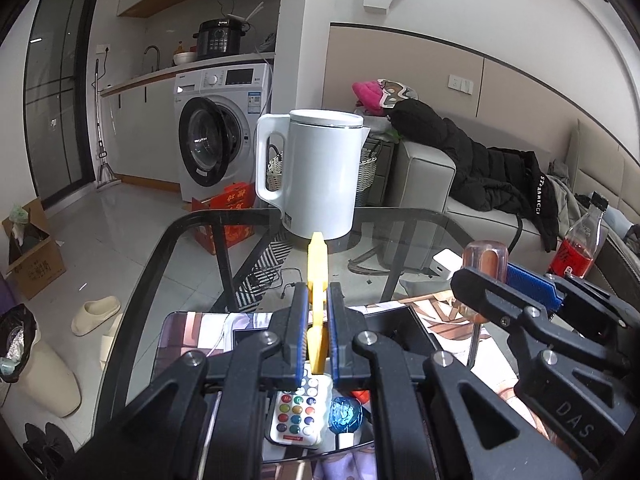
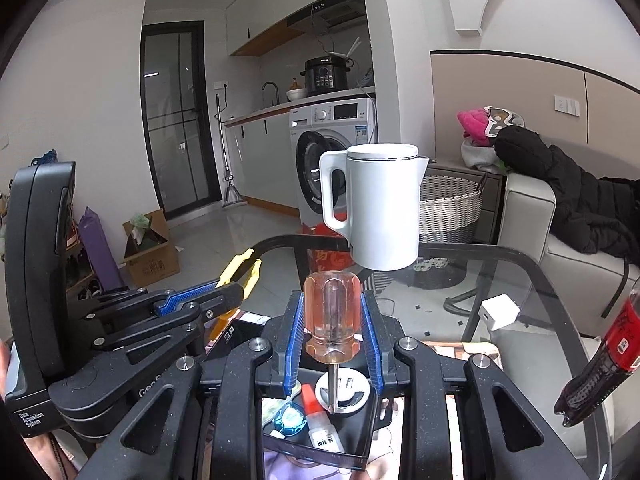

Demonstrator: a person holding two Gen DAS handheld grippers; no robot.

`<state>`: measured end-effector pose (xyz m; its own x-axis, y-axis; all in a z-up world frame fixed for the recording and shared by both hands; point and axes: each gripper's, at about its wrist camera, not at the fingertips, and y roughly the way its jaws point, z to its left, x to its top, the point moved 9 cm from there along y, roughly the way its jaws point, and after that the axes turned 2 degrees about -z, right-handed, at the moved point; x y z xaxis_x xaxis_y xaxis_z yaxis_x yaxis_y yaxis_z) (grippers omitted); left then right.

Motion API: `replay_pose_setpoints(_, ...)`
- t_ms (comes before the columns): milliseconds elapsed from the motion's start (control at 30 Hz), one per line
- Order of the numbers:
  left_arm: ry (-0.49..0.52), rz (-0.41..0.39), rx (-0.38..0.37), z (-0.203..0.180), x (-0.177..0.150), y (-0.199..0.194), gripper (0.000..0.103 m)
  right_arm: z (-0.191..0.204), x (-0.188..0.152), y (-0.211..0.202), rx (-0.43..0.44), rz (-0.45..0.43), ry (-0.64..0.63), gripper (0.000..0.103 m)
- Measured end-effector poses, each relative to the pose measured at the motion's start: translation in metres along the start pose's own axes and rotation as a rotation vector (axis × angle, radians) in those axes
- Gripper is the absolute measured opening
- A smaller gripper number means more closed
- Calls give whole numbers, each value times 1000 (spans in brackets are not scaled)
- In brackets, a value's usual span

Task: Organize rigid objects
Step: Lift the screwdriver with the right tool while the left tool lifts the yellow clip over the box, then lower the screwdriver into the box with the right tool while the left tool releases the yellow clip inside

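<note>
Now the left tool (image 1: 316, 320) is clamped on a yellow clip (image 1: 317, 280) and the right tool (image 2: 330, 336) grips a screwdriver (image 2: 330, 312) upright, both above the black tray (image 2: 360, 436) near the table's (image 2: 520, 280) front edge.

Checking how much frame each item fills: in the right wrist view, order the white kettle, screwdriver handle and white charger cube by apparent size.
1. white kettle
2. screwdriver handle, enlarged by nearness to the camera
3. white charger cube

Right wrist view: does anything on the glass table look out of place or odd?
Yes. A bottle of red drink leans strongly at the right edge of the glass table; whether this is lens distortion, I cannot tell. The white kettle stands upright.
</note>
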<state>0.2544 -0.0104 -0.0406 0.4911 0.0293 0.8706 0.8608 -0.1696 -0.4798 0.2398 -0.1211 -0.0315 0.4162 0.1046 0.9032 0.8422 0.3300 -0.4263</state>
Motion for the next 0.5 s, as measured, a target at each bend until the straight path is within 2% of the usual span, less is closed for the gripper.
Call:
replay_pose_setpoints(300, -18, 52, -2, 2, -4, 6, 6, 2, -2, 6, 18, 28, -10, 27)
replay_pose_setpoints(500, -48, 155, -15, 1, -17, 19, 6, -2, -8, 14, 19, 70, -6, 27)
